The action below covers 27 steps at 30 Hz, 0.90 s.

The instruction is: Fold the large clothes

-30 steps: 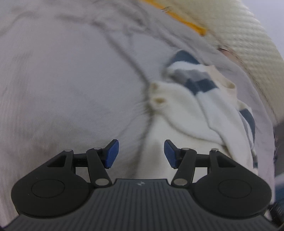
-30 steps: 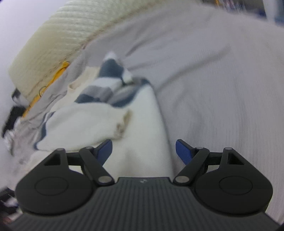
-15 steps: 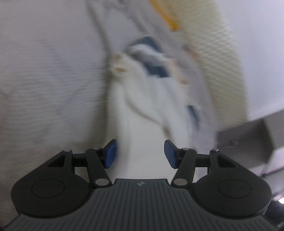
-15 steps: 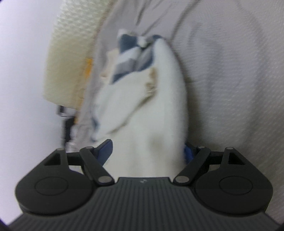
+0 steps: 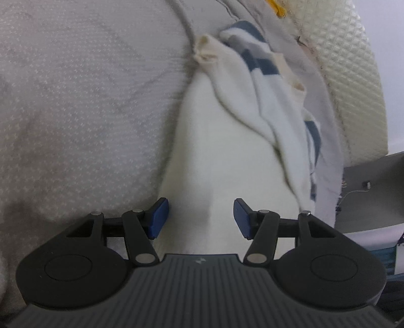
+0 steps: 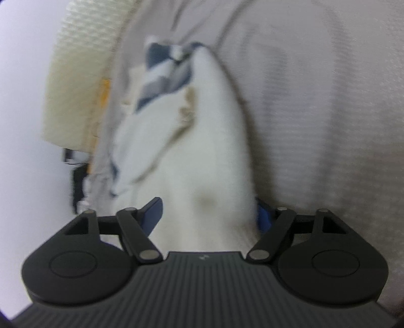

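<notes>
A cream sweater (image 5: 222, 156) with navy and grey stripes lies bunched lengthways on a grey bedsheet (image 5: 83, 106). It also shows in the right wrist view (image 6: 202, 151). My left gripper (image 5: 199, 218) is open, its blue pads either side of the sweater's near cream edge. My right gripper (image 6: 209, 214) is open and straddles the sweater's near end; the cloth covers part of its right pad. Whether the pads touch the cloth is unclear.
A cream quilted mattress edge (image 5: 353, 83) runs along the far side, with a yellow tag (image 5: 276, 7) by it. It also shows in the right wrist view (image 6: 78, 83). A grey floor and cable (image 5: 366, 186) lie beyond the bed's side.
Both grippers have come down over the sweater's near edge, which now lies between their open fingers. The views have swung so the sweater runs straight ahead.
</notes>
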### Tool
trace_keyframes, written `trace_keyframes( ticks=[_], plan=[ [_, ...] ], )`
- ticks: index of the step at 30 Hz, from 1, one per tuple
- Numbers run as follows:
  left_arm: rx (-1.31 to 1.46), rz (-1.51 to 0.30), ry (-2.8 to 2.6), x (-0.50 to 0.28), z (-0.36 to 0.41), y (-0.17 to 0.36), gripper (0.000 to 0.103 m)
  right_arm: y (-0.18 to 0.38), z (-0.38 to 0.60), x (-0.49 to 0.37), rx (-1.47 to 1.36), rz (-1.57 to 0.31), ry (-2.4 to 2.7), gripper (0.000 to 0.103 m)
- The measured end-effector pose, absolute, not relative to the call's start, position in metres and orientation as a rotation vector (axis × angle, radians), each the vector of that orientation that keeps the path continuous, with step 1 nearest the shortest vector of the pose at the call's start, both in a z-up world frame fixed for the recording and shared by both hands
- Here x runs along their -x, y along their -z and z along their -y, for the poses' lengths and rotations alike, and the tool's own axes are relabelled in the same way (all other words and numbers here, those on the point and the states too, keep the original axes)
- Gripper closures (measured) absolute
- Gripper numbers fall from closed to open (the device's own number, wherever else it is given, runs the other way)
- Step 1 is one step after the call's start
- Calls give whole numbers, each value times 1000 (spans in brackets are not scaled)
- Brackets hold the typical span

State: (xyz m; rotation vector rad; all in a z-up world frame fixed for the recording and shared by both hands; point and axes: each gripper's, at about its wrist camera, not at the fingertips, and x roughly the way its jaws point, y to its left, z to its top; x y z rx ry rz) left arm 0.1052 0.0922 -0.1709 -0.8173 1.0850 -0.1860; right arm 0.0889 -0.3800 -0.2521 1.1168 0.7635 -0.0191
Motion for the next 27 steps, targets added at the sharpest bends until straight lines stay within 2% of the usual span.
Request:
trace_keyframes(
  ticks=[4,6,8,9,10,12,13,17,27],
  plan=[
    [770,-1116,167,-103,-86,171,41,258,366,-93,-1048,-823,18,41],
    [774,-1128,155,-103,-87,171,41,260,362,-94,-1048,-832,6,67],
    [762,-1142,140,-108,-85,174,42,261,361,-93,-1069,-833,-20,81],
    [755,-1137,142,-108,-88,175,49,260,361,-90,-1070,-829,-28,85],
    [746,-1136,139,-110,-86,175,67,258,360,-89,-1064,-820,-35,86],
    [755,-1132,133,-110,-90,174,84,253,359,-91,-1067,-790,-61,89],
    [774,-1122,141,-111,-92,174,88,250,360,-90,-1069,-775,-74,89],
    [871,-1027,204,-102,-107,154,91,239,367,-86,-1126,-690,-151,92],
    [1006,-751,370,-85,-146,60,95,178,372,-76,-1174,-460,-364,93]
  ],
)
